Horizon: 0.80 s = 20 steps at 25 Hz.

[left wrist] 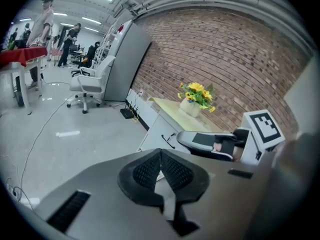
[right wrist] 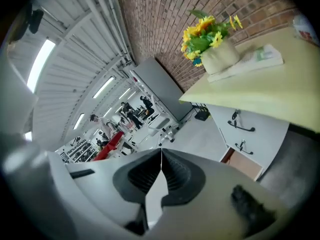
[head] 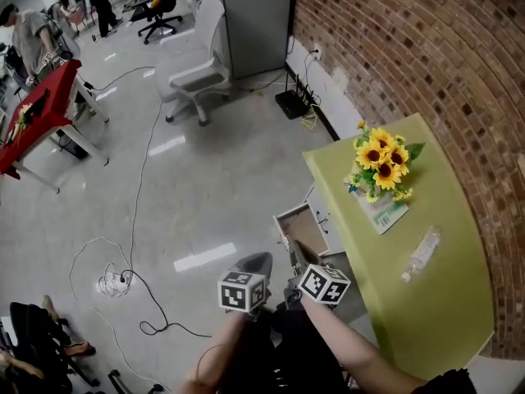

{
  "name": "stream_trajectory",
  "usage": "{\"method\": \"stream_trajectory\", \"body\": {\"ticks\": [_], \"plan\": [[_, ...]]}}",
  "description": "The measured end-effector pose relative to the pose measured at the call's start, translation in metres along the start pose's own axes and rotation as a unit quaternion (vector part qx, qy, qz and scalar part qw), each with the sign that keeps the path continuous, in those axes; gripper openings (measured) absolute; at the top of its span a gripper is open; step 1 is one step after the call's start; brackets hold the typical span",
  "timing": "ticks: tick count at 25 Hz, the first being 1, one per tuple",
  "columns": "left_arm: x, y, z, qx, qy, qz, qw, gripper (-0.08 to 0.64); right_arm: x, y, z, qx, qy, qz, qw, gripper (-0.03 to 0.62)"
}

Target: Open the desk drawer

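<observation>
Desk drawer (head: 302, 226), pulled out of the white front of the desk (head: 426, 318), brown inside open to view; seen again in the right gripper view (right wrist: 246, 165) below two dark bar handles (right wrist: 241, 127). Left gripper (head: 255, 262), jaws closed tip to tip with nothing between them, confirmed in its own view (left wrist: 160, 153); held over the grey floor, apart from the drawer, marker cube facing up. Right gripper (head: 300, 254), jaws likewise pressed together and empty in its own view (right wrist: 161, 152); held just beside the left gripper, between it and the desk edge, near the open drawer but not touching it. Desk top yellow-green, set against a brick wall (head: 410, 48). On the top: vase of sunflowers (head: 381, 164), standing on a white and green booklet (head: 385, 214); clear plastic bottle (head: 421, 254), lying on its side, well apart from the flowers. Elsewhere: white office chair (head: 197, 64) near a grey cabinet (head: 256, 19); red table (head: 41, 113) at the far left; black cable (head: 123, 281) looped across the floor.
</observation>
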<state>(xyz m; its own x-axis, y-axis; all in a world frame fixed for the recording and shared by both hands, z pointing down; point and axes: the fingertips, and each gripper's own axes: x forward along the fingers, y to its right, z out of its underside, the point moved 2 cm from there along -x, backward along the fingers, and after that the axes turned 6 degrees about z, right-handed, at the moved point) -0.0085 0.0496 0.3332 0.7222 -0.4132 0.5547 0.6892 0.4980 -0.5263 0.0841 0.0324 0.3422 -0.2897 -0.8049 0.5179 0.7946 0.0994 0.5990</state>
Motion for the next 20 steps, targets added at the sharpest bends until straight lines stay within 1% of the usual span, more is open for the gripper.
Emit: {"method": "stream_trajectory", "body": {"ticks": [3,8,10,13,16,18,20], "plan": [[-0.013,0.019,-0.009,0.021,0.006,0.010,0.9997,0.009,-0.020,-0.012,-0.018,-0.029,0.013,-0.002,0.999,0.014],[-0.035,0.042,-0.022,0.029,0.025,0.018,0.9991,0.009,-0.059,-0.035,-0.041,-0.049,0.031,-0.026,0.998,0.014],[-0.042,0.047,-0.026,0.033,0.032,0.016,0.9988,0.009,-0.072,-0.046,-0.045,-0.070,0.033,-0.040,0.996,0.014],[-0.052,0.055,-0.032,0.038,0.043,0.020,0.9981,0.009,-0.089,-0.062,-0.048,-0.123,0.040,-0.062,0.990,0.014],[-0.056,0.061,-0.036,0.045,0.056,0.028,0.9970,0.009,-0.103,-0.070,-0.052,-0.179,0.065,-0.069,0.979,0.014],[-0.057,0.064,-0.036,0.047,0.060,0.029,0.9967,0.009,-0.108,-0.069,-0.053,-0.201,0.077,-0.065,0.974,0.014],[-0.058,0.067,-0.039,0.048,0.070,0.032,0.9958,0.009,-0.111,-0.065,-0.054,-0.207,0.082,-0.058,0.973,0.014]]}}
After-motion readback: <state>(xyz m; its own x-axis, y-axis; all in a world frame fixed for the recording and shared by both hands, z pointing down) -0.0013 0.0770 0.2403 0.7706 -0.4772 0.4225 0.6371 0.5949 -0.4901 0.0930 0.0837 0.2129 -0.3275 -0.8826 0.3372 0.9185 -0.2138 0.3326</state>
